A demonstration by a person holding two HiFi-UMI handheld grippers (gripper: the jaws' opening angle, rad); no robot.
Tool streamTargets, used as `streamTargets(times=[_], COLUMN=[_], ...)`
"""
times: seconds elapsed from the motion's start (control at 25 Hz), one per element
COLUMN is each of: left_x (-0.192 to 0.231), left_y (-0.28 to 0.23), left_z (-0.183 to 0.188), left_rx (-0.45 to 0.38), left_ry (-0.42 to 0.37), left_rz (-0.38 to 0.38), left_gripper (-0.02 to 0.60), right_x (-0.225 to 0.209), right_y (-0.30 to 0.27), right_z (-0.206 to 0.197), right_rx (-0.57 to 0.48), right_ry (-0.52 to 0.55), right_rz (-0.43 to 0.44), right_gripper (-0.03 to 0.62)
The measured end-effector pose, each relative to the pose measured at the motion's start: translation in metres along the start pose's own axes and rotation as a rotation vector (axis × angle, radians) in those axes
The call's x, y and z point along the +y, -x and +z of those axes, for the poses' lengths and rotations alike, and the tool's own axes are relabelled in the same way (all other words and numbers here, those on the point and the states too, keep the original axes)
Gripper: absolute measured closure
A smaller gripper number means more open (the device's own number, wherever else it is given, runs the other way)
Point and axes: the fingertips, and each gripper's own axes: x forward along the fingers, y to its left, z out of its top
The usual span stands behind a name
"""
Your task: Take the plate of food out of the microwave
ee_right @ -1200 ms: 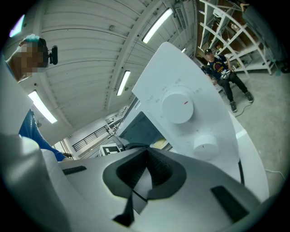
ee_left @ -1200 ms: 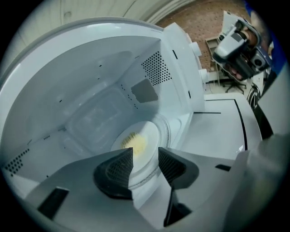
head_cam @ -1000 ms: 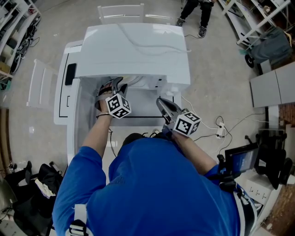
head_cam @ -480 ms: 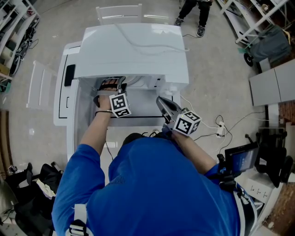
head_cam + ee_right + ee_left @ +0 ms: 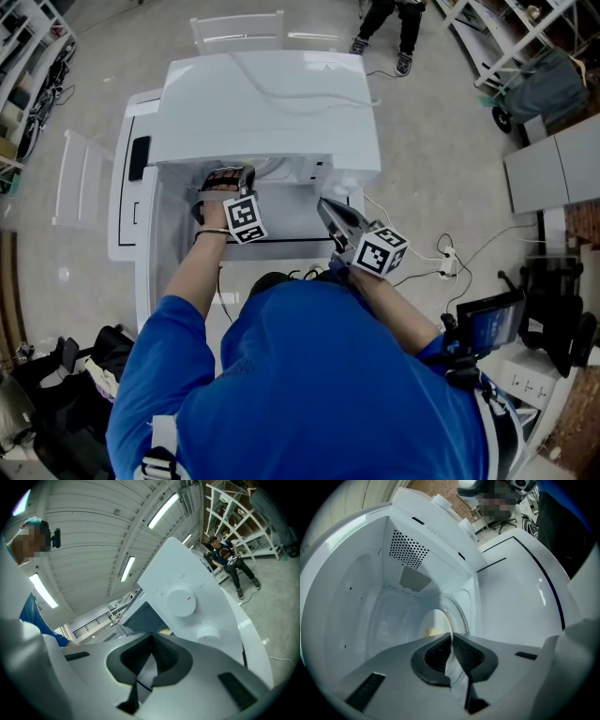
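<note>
The white microwave stands with its door swung open to the left. Inside, on the turntable, lies a white plate with a bit of yellowish food. My left gripper reaches into the cavity; its jaws are closing, and the plate's thin rim is pinched between the pads. In the head view the left gripper sits at the cavity's mouth, its tips hidden under the top. My right gripper hovers in front of the control panel, shut with nothing in it, as the right gripper view shows.
Two round knobs sit on the panel ahead of the right gripper. Cables and a power strip lie on the floor to the right. A white chair stands behind the microwave. A person sits farther off. Bags lie lower left.
My left gripper has slid a little deeper into the microwave's opening and its fingers have drawn together. The right gripper has stayed where it was.
</note>
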Motion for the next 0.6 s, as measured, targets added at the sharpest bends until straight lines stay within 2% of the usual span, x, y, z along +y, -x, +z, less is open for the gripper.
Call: streamTargets(times=[0.6], left_x=[-0.012], left_y=[0.016], left_z=[-0.002], left_rx=[-0.009], left_ry=[0.068], left_rz=[0.006], left_gripper=[0.558], right_x=[0.005], right_y=[0.001], right_z=[-0.004], right_rx=[0.013], right_ry=[0.004], right_rz=[0.012], right_gripper=[0.602])
